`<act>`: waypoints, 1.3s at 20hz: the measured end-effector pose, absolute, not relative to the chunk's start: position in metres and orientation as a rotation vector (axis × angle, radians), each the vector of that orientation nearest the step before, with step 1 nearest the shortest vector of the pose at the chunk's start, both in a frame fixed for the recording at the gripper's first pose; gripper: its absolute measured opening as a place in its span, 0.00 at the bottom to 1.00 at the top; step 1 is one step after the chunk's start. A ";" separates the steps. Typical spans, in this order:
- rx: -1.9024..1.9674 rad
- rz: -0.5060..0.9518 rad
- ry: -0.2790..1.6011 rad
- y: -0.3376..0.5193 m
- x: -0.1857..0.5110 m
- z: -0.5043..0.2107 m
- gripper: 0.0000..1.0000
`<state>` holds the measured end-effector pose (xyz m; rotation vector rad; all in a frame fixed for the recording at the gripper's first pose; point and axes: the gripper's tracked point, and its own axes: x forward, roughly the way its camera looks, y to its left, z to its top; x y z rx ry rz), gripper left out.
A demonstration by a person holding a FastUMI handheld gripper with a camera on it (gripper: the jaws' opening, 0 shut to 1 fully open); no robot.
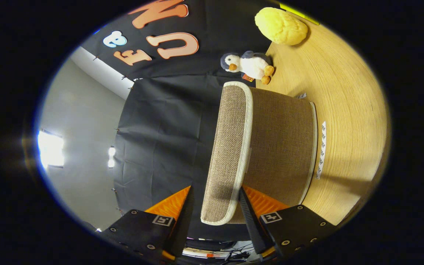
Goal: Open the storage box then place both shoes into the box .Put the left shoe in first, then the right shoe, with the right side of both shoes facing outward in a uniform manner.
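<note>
The view is rolled sideways, with the wooden table point(348, 110) standing upright beside the storage box. The box point(282, 147) is brown woven fabric with pale trim, and its lid point(230, 147) faces me edge-on. The near rim of the lid lies between the fingers of my gripper point(215, 188). One finger point(247, 206) rests against the lid on the box side. The other finger point(186, 209) stands a little off it, with dark cloth showing in the gap. The gripper is open around the lid's rim.
A plush penguin point(250, 65) sits on the table beyond the box, and a yellow round cushion-like thing point(281, 26) lies farther off. A white strip point(321, 149) is stuck to the table beside the box. Black cloth point(160, 129) hangs behind.
</note>
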<state>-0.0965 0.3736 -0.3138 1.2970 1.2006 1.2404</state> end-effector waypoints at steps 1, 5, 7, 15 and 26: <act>1.310 1.231 1.178 0.373 -0.092 -0.310 0.68; 1.351 1.247 1.144 0.375 -0.096 -0.281 0.47; 1.356 1.232 1.076 0.378 -0.087 -0.262 0.37; 1.086 1.088 1.146 0.404 -0.090 -0.270 0.28; 0.980 0.770 1.300 0.408 -0.085 -0.317 0.06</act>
